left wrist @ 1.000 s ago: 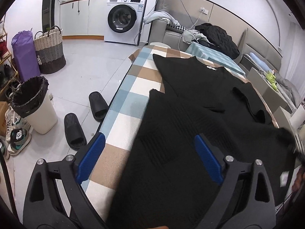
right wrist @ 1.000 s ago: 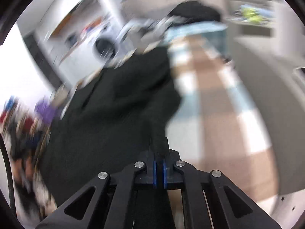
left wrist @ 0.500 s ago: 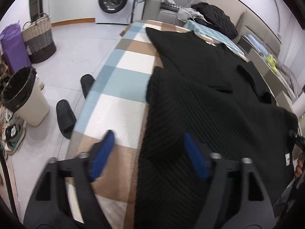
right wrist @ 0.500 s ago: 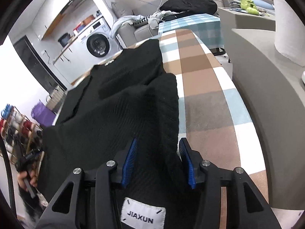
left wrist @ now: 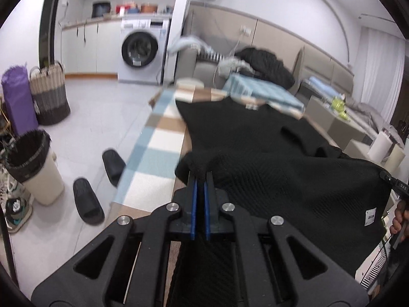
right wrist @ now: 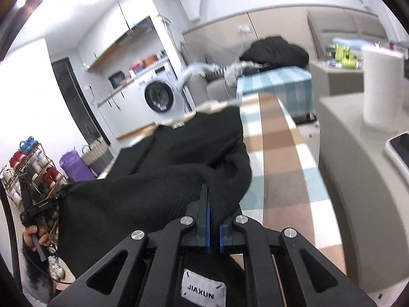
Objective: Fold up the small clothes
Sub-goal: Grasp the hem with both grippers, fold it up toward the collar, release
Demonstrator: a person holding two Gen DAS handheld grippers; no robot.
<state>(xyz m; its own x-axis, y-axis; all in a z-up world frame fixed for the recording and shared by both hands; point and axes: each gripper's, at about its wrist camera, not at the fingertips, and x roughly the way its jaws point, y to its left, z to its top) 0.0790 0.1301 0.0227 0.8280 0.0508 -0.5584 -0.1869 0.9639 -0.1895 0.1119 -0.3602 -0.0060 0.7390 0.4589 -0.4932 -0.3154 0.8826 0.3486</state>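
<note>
A second ago the left gripper [left wrist: 200,179] stood wide open over the near hem of the black knit garment [left wrist: 294,189]; its blue pads have since come together on a bunched fold of that hem near the left edge of the checked table cover [left wrist: 150,158]. The right gripper [right wrist: 214,204], clamped at first, opened over the hem's other corner half a second ago and has closed on it again. The near edge, which lay flat on the cover, now hangs lifted and stretched between the two grippers
</note>
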